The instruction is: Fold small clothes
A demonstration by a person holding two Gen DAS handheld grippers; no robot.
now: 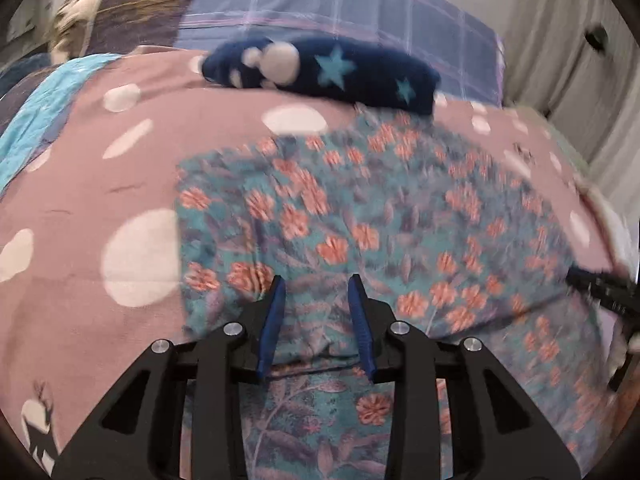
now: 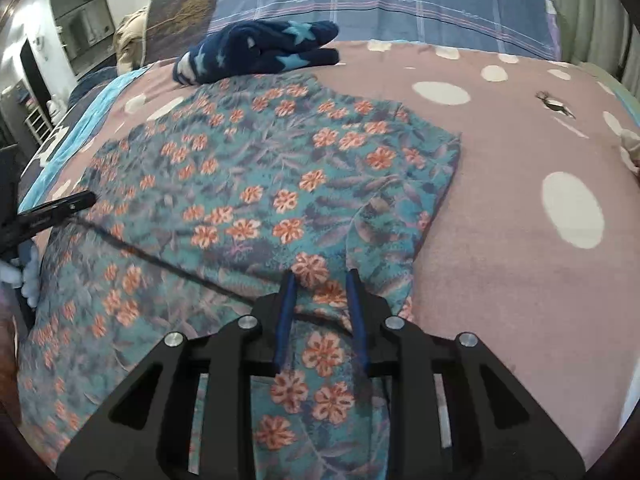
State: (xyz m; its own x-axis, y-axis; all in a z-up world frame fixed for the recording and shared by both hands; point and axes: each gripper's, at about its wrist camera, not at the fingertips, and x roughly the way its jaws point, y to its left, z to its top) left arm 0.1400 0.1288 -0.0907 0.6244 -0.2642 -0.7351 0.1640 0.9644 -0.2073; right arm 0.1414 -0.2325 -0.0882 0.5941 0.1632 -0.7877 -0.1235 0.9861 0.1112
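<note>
A bed (image 2: pixel 500 240) under a dotted pink cover carries the floral garment (image 2: pixel 248 184), spread flat. Both hand-held grippers, left (image 1: pixel 318 284) and right (image 2: pixel 322 280), hover with jaws apart, holding nothing. A shallow pinch could drag cloth and crease the fold.

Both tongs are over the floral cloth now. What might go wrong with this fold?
1. The right tongs straddle a raised fold of the floral cloth without clearly pinching it; it may slip free.
2. The navy star garment touches the cloth's far edge and might get dragged along.
</note>
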